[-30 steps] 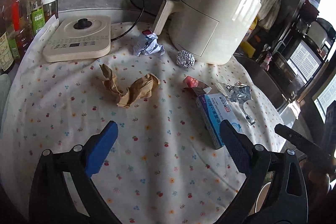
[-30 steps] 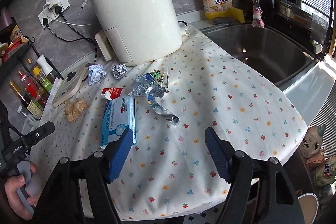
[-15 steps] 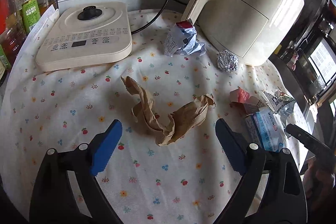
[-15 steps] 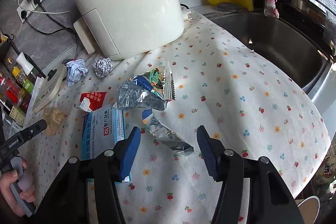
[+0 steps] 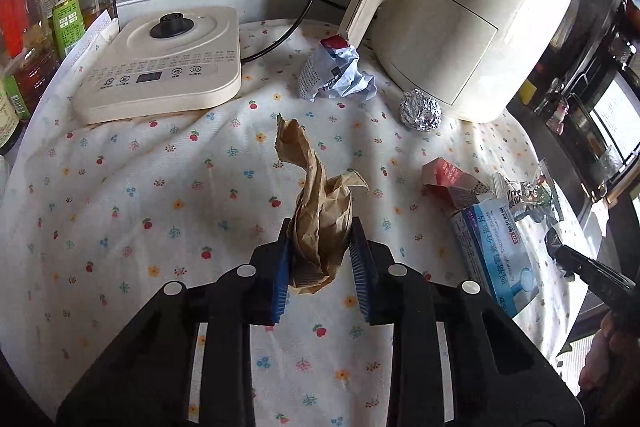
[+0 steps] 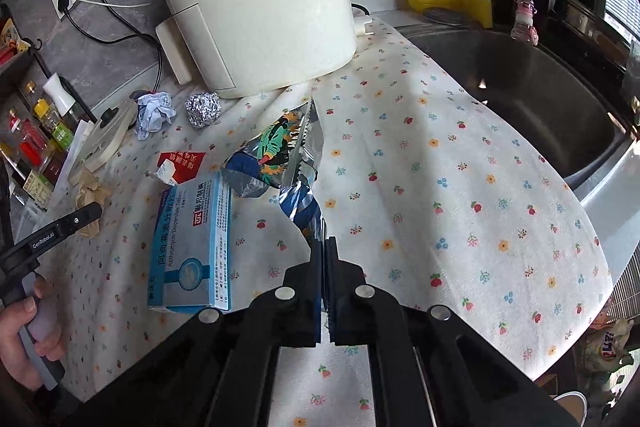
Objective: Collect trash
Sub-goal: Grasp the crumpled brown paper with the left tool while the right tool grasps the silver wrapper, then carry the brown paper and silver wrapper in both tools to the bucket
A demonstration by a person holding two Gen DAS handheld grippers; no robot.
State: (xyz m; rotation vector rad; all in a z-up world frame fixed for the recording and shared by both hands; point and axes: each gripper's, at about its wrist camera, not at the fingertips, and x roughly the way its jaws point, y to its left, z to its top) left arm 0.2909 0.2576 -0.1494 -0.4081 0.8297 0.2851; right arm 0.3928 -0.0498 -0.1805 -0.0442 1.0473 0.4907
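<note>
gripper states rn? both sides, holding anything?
Left gripper: fingers closing on the crumpled brown paper, already pinched between them.
Right gripper: shut on the tail of the foil snack wrapper.

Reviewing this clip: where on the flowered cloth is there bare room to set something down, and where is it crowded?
Free: the cloth between the foil wrapper and the sink; also between the induction cooker and the brown paper. Crowded: around the medicine box, red scrap and foil ball.
</note>
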